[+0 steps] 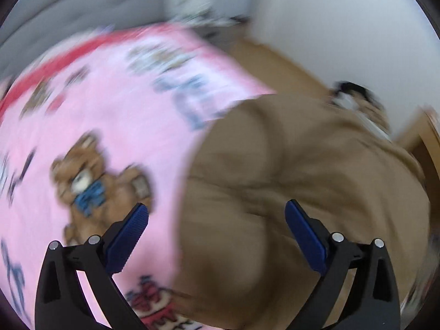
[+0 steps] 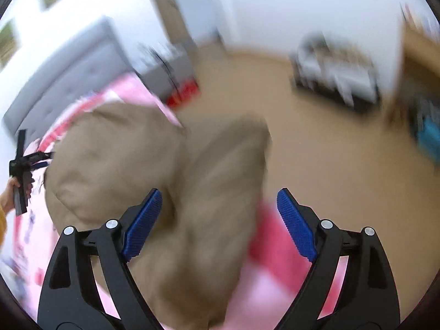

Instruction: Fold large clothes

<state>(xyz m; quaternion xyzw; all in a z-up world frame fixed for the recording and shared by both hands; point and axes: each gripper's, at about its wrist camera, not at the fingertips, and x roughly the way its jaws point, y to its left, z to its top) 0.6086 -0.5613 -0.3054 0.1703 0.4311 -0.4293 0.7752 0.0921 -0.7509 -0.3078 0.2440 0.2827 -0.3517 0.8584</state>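
A large tan garment (image 1: 288, 181) lies bunched on a bed covered by a pink blanket (image 1: 110, 115) with teddy-bear prints. My left gripper (image 1: 217, 211) hovers above the garment's left edge, its blue pads spread wide with nothing between them. In the right wrist view the same tan garment (image 2: 154, 170) lies folded over in thick layers near the bed's edge. My right gripper (image 2: 218, 200) stands open above it, its pads clear of the cloth. The left gripper (image 2: 30, 162), held by a hand, shows small at the far left. Both views are motion-blurred.
A grey padded headboard (image 1: 82, 2) runs behind the bed. Beyond the bed's edge lies tan wooden floor (image 2: 316, 143), with a dark-and-white rack (image 2: 338, 79) by the white wall and a red item (image 2: 183, 93) close to the bed's corner.
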